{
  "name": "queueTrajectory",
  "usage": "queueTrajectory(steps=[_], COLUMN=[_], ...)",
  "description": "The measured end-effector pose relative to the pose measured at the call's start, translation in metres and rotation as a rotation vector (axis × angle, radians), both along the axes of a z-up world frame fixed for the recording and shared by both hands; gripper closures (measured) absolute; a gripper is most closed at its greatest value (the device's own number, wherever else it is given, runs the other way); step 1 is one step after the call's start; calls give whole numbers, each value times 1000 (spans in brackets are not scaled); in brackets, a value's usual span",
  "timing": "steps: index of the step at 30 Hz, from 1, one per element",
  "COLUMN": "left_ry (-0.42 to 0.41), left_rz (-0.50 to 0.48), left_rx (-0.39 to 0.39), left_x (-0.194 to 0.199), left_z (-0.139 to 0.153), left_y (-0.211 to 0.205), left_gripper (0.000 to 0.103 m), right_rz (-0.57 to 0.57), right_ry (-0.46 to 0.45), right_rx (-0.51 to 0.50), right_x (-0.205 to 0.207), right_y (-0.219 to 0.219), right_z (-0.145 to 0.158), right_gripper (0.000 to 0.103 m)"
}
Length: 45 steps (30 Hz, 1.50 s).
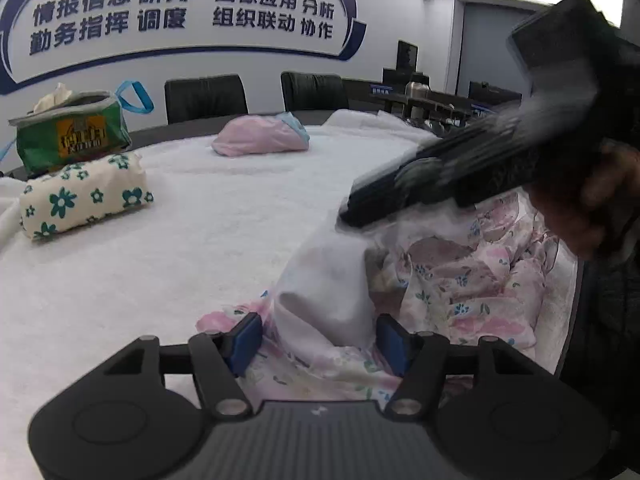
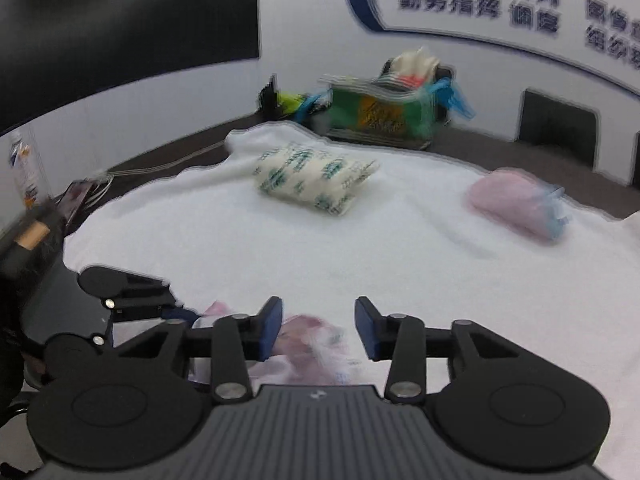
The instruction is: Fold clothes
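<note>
The left gripper has its blue-padded fingers spread wide, with a fold of the flowered garment rising up between them; the pads do not press on the cloth. The garment lies crumpled on the white blanket, mostly ahead and to the right of these fingers, with a pale inner side turned up in the middle.

The right gripper also has its fingers apart. A bit of the same pink garment shows low between and below them, blurred. In the left wrist view this gripper hangs above the garment, ahead and to the right of the left fingers, held by a hand; that view does not show its fingertips clearly.

Far beyond the left fingers, to the left, sits a folded cream bundle with green flowers, and behind it a green bag. A folded pink bundle lies straight ahead, well apart from everything else.
</note>
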<state>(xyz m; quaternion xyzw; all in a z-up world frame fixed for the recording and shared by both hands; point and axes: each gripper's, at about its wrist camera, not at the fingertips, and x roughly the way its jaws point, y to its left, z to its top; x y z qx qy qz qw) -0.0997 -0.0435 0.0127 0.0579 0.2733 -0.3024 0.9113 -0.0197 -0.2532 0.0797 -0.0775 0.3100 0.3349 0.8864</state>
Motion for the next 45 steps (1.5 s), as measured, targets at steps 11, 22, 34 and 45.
queueTrajectory(steps=[11,22,34,45], left_ry=[-86,-137,-325,-417], left_rz=[-287,-318,-42,170], left_rx=[-161,148,261,343], left_x=[-27,-39,-65,-84], left_z=[25,-2,9,3], left_y=[16,-12,-32,-45], left_gripper=[32,30,32,93], right_rz=[60,610,585,611], right_ry=[25,-199,-255,-280], right_rx=[-25,-236,-265,-308], right_x=[-34,-51,-47,-63], right_y=[-17,-10,-4,2], right_z=[-35,-20,22,34], right_gripper=[65,19,94,94])
